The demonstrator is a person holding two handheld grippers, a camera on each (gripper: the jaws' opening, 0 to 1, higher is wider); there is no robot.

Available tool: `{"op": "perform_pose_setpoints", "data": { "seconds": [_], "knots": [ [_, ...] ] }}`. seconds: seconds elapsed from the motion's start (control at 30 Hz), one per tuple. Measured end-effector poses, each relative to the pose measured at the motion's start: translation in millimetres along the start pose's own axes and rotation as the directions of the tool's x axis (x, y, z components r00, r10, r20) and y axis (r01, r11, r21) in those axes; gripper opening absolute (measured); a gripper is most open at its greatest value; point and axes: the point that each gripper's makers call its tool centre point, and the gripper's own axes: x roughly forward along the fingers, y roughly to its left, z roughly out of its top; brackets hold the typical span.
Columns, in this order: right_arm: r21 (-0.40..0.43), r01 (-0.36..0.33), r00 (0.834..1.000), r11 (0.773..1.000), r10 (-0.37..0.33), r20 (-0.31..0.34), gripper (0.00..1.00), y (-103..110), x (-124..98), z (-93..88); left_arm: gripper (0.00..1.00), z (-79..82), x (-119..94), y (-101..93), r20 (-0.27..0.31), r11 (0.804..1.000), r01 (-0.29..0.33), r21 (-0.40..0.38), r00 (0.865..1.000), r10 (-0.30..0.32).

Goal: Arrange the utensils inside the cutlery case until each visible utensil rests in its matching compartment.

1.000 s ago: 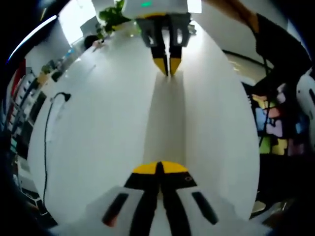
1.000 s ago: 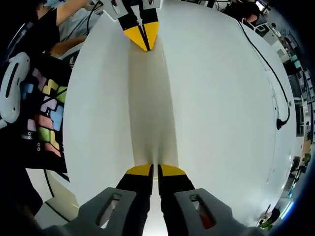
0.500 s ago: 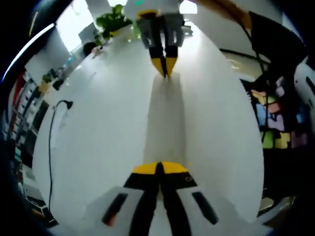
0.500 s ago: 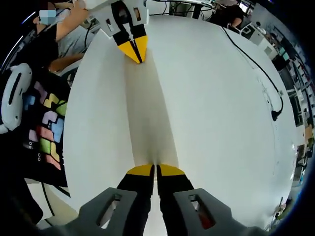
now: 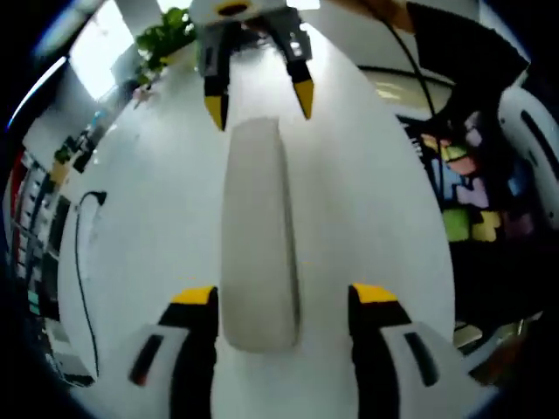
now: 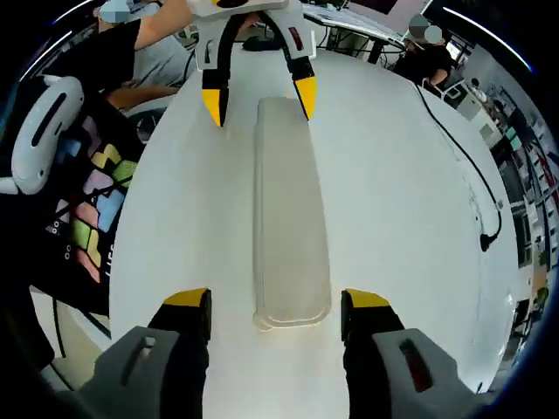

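A long, pale, translucent cutlery case [image 6: 284,218] lies flat on the white table [image 6: 402,262], stretched between the two grippers. In the right gripper view, my right gripper [image 6: 276,301] stands open with its yellow tips on either side of the case's near end. My left gripper [image 6: 259,98] is open around the far end. In the left gripper view the same case [image 5: 258,236] runs from my open left gripper [image 5: 282,297] up to the open right gripper [image 5: 259,103]. I cannot make out any utensils in or around the case.
A black cable [image 6: 479,196] trails across the table on one side and also appears as a cable [image 5: 79,253] in the left gripper view. A person in dark clothes with a coloured pattern [image 6: 87,218] stands at the table's edge. A green plant [image 5: 166,35] sits at the far end.
Both grippers were shut at the ends of the case and have now opened wide. The case now lies flat between their jaws.
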Motion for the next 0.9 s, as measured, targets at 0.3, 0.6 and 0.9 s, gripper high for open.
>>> {"op": "perform_pose_setpoints", "data": {
  "seconds": [0.3,0.6,0.9],
  "knots": [
    [0.046,-0.029,0.999,0.999,0.031,-0.04,0.56,-14.3,12.7,3.7,0.58,-9.4,9.4,4.6,-0.074,0.999,0.04,-0.013,0.996,-0.041],
    [0.087,-0.055,0.998,0.995,0.058,-0.037,0.46,-12.8,26.8,2.5,0.45,-10.8,13.0,14.6,-0.099,0.998,0.016,-0.06,0.995,-0.022],
    [0.119,-0.035,0.998,0.992,0.04,-0.04,0.44,-12.4,29.8,1.5,0.43,-10.7,14.3,14.5,-0.122,0.993,0.016,-0.117,0.992,-0.03]
  ]
}}
